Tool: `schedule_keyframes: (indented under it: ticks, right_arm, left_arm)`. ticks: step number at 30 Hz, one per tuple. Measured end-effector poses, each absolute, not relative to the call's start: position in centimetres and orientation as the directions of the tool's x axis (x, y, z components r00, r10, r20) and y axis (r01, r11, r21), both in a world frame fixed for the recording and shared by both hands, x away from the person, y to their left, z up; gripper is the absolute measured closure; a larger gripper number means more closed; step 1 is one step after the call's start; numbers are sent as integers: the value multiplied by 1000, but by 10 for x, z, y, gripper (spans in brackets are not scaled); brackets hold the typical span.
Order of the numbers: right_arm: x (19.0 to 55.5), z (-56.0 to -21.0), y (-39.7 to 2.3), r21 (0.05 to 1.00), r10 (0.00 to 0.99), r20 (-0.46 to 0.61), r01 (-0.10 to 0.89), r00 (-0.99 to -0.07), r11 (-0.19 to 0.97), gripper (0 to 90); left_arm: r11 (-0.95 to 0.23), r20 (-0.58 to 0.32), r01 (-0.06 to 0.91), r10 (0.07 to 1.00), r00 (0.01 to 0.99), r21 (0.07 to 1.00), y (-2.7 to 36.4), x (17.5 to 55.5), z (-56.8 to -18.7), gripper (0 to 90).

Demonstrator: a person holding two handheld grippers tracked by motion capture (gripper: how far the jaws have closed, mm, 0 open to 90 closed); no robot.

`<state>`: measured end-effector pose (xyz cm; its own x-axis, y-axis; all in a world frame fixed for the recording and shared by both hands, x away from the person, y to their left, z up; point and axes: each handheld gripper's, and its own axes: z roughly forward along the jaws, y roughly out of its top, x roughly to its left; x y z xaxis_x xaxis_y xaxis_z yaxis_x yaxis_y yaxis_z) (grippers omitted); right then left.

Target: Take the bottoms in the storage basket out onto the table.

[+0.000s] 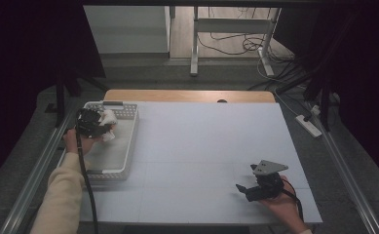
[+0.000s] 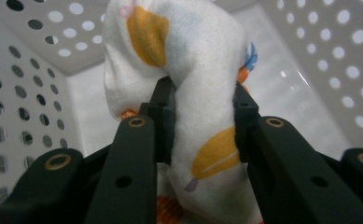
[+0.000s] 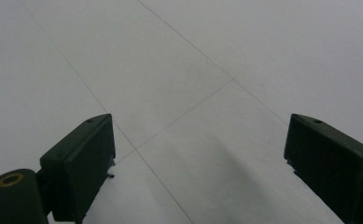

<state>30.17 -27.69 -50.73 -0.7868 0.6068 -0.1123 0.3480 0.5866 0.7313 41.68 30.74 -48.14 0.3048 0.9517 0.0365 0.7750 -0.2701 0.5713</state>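
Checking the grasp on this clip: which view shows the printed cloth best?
The left gripper view: the cloth, white with orange leaf prints, sits close up, pinched between the left tool's jaws inside the perforated basket. The high view shows it as a small white bundle at that tool. The right gripper view looks at bare table.

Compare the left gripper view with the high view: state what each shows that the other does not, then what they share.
Left gripper view: the cloth's orange leaf print, pinched between black jaws, and the round holes in the basket's walls. High view: the white table, the right gripper resting open near its right edge, and both forearms. Shared: the left gripper clamping the cloth over the white basket.
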Motion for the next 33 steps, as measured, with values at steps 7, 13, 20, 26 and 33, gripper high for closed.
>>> schedule_keyframes:
  ticks: [7,13,20,26,33]
  right_arm:
    - [303,-508,-276,726,608,-114,352,-786,591,88]
    - [303,-509,-277,726,616,-114,358,-779,587,88]
    - [303,-509,-277,726,620,-118,359,-776,587,88]
    - [303,-510,-277,718,625,-122,366,-771,592,88]
    - [303,-509,-278,718,626,-129,362,-769,594,88]
  left_arm:
    - [-234,-2,752,954,298,617,312,405,-480,698]
    - [-204,-27,728,956,292,654,317,396,-477,698]
    - [-172,-73,697,949,307,696,320,387,-473,698]
    - [-169,-81,679,944,320,714,321,385,-472,698]
    - [-120,-146,667,933,329,736,324,377,-470,697]
